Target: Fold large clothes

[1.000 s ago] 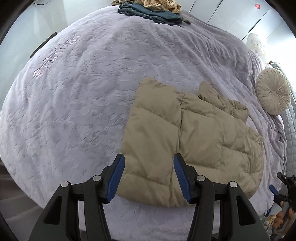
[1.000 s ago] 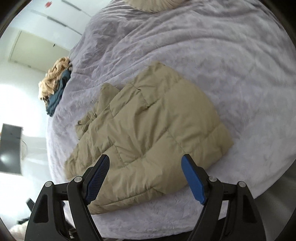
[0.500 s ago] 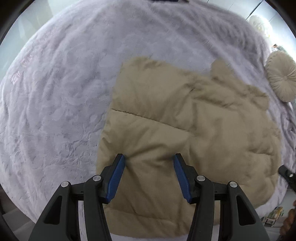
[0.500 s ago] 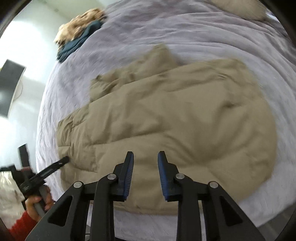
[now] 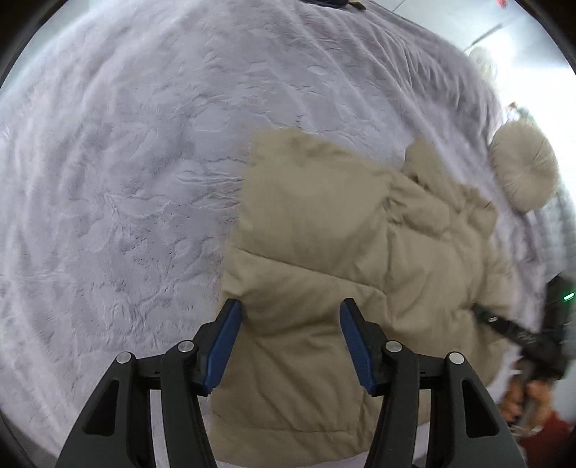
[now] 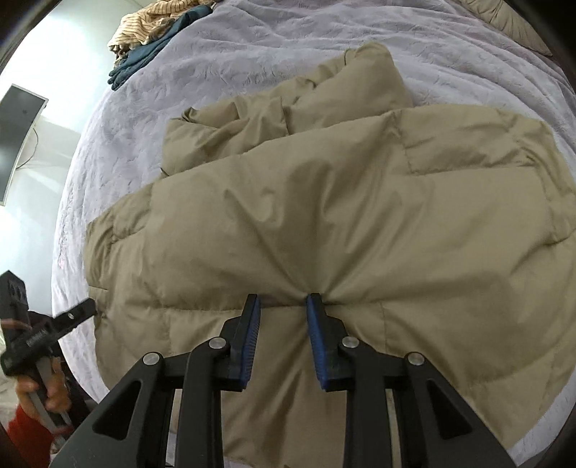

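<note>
Two grippers were down on the beige puffer jacket (image 6: 324,223), which lay spread on the bed's lilac bedspread (image 5: 126,180), near the edge closest to the person. The right gripper (image 6: 282,306) had its jaws narrowed onto a pinch of the quilted shell, the fabric puckering into creases that ran out from between the blue pads; those jaws had just been closing, with cloth between them. The left gripper (image 5: 289,316) stood at a middling width astride the jacket's left border, cloth between the jaws, but whether the pads pressed on it I could not tell. Judged from how the jacket lay, a sleeve already seemed turned in over the body, so the fold looked begun and not finished: the hem probably still had to be lifted and laid toward the collar. Farther off sat a round cushion (image 5: 525,172), and a heap of other clothes (image 6: 151,32) at the bed's far side.
</note>
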